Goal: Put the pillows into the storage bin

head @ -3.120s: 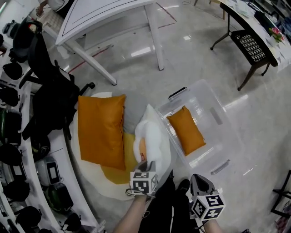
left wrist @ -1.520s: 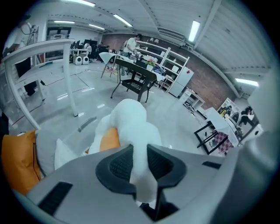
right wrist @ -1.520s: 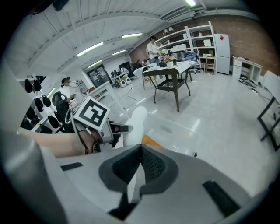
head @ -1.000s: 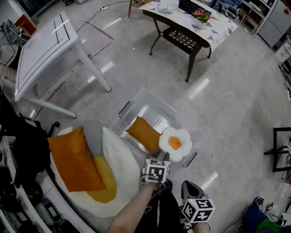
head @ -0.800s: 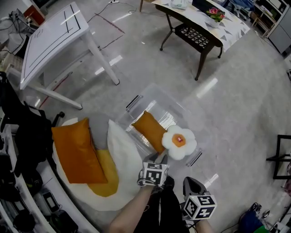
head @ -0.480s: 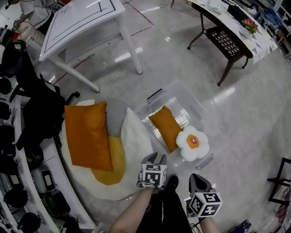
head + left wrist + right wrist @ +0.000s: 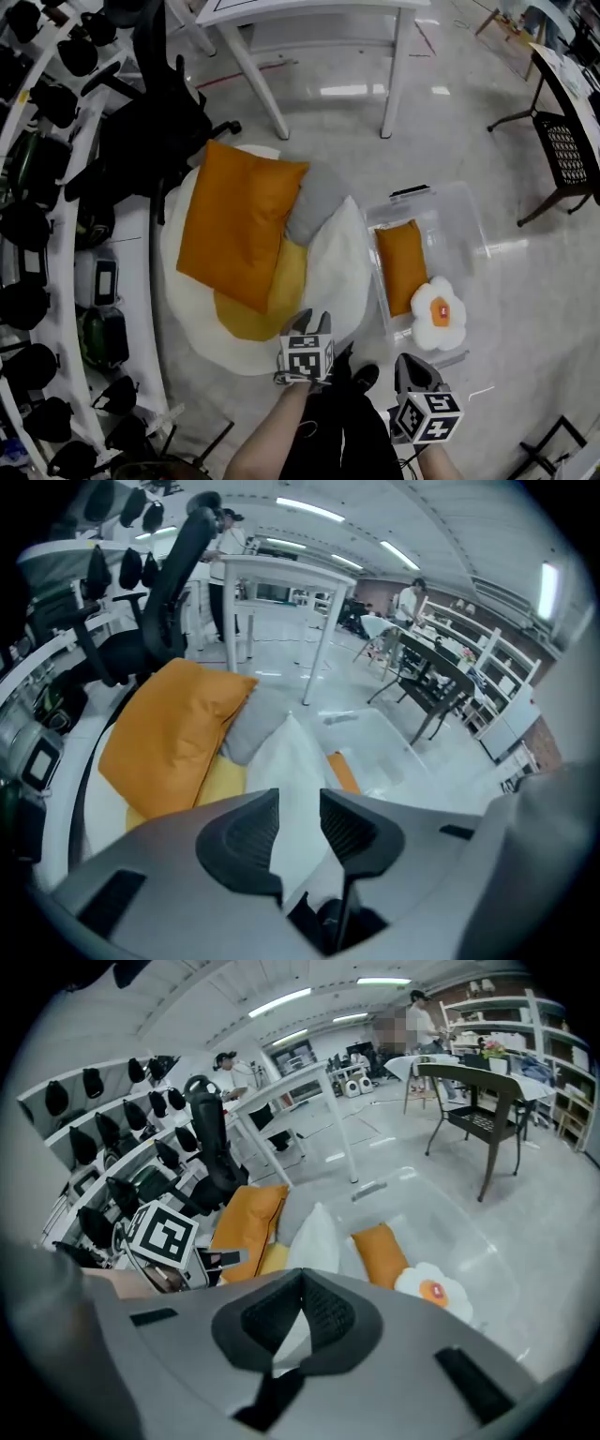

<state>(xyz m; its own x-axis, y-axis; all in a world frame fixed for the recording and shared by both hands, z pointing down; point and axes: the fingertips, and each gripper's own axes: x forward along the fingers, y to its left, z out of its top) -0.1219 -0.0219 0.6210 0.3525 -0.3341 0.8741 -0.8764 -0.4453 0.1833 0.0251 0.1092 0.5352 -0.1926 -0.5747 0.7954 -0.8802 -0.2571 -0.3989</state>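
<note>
A big orange pillow (image 7: pixel 234 225) and a grey pillow (image 7: pixel 319 202) lie on a large fried-egg cushion (image 7: pixel 328 272) on the floor. To its right the clear storage bin (image 7: pixel 464 225) holds a small orange pillow (image 7: pixel 401 265). A small fried-egg pillow (image 7: pixel 439 314) rests at the bin's near end. My left gripper (image 7: pixel 307 323) hangs open and empty over the cushion's near edge. In the left gripper view, the white cushion (image 7: pixel 291 761) shows through the gap of the left gripper (image 7: pixel 300 808). My right gripper (image 7: pixel 408 366) is shut and empty, near the bin's near corner.
A white table (image 7: pixel 309 19) stands beyond the cushion and a black office chair (image 7: pixel 159 122) at its far left. Curved shelves with several dark headsets (image 7: pixel 37 234) run down the left. A dark chair (image 7: pixel 562 150) stands at far right. The person's shoe (image 7: pixel 361 375) is between the grippers.
The small fried-egg pillow went from beside my left gripper over the big cushion to the bin's near end. Both grippers have since swung left, away from the bin toward the cushion.
</note>
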